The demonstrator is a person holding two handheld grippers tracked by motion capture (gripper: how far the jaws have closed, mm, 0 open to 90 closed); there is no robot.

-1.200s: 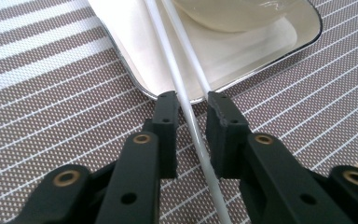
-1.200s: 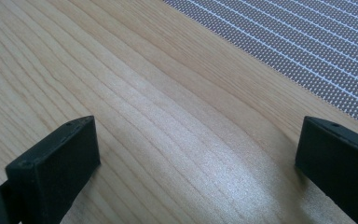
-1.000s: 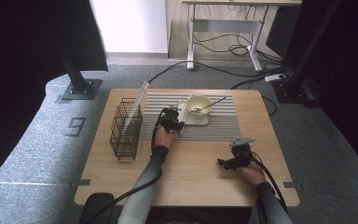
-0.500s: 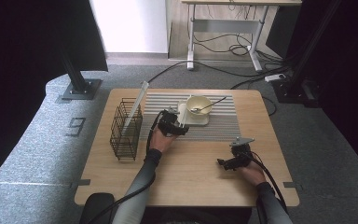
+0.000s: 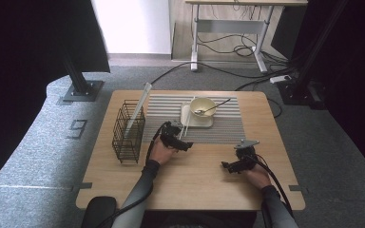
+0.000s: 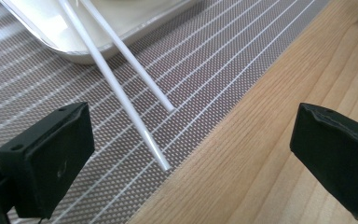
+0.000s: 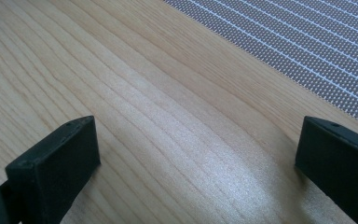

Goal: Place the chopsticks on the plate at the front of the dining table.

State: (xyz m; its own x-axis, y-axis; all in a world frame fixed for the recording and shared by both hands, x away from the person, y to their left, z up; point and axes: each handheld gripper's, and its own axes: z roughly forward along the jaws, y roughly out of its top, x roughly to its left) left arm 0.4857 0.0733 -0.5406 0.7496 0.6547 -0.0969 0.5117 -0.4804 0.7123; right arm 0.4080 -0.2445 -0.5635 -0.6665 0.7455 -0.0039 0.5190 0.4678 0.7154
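Left gripper view: left gripper (image 6: 186,158) spread wide, its jaws just opened, gripping nothing.
Two white chopsticks (image 6: 121,88) lie just beyond on the striped mat (image 6: 223,51), far ends on the tray (image 6: 135,18); right gripper (image 5: 229,166) open over bare table (image 7: 158,116).

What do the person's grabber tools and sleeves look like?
Both tools are black. The left gripper and the right gripper each have two chunky, squarish black jaws. A black cable trails from the right one, which carries a grey three-cornered plate on top. The person wears grey sleeves.
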